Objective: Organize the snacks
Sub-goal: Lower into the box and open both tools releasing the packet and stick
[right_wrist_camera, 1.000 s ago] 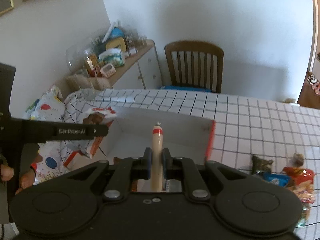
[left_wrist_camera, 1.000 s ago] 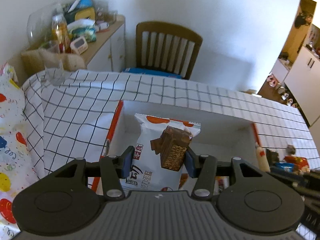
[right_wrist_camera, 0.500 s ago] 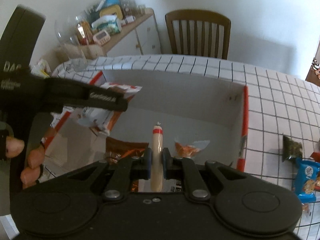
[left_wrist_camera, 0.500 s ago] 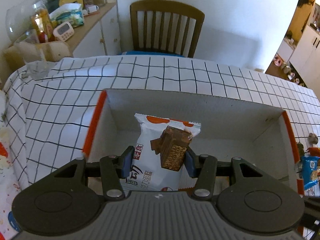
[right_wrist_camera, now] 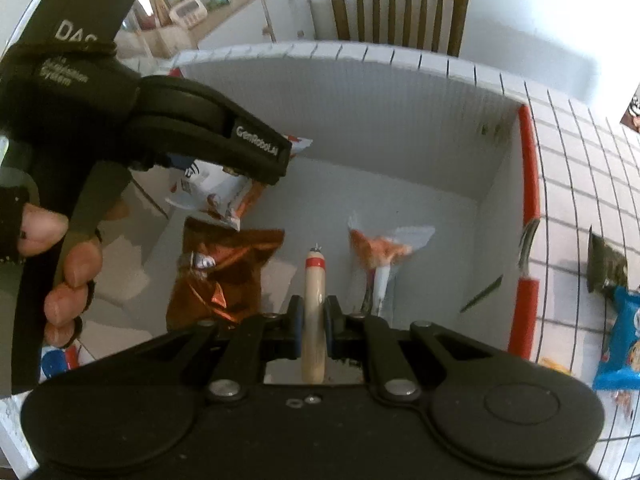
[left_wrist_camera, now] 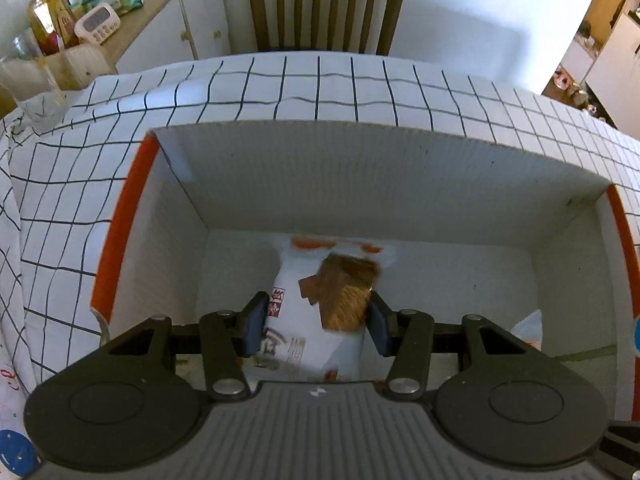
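Two hand-held grippers are inside the mouth of the white box (left_wrist_camera: pixel 360 168), which has orange-edged side walls and sits on the grid-patterned tablecloth (left_wrist_camera: pixel 80 168). Left gripper (left_wrist_camera: pixel 316 322): pointed forward and down into the box, its blue-padded fingers set wide and pressed against both sides of a white snack packet (left_wrist_camera: pixel 296 320) printed with a brown wafer picture and red-and-dark characters too blurred to read; the packet hangs above the box floor toward the left wall. From the right wrist camera the same gripper (right_wrist_camera: pixel 256 160) enters from the upper left, held by a bare hand (right_wrist_camera: pixel 60 264) whose fingers curl round the handle; its side reads "GenRobot.AI", and the body above carries "DAS" and a smaller line ending in "System". Right gripper (right_wrist_camera: pixel 314 322): level and aimed into the near middle of the box, fingers drawn close together and clamped on a beige sausage stick (right_wrist_camera: pixel 314 312) with a red band and metal clip at its far tip. On the box floor lie a copper-brown foil bag (right_wrist_camera: pixel 228 276) to the left and an orange-and-clear wrapper (right_wrist_camera: pixel 380 252) to the right. Outside the right wall on the cloth: a blue packet (right_wrist_camera: pixel 620 344) and a dark green one (right_wrist_camera: pixel 604 268), lettering not legible. Wooden chair (left_wrist_camera: pixel 324 4) stands at the far side of the table.
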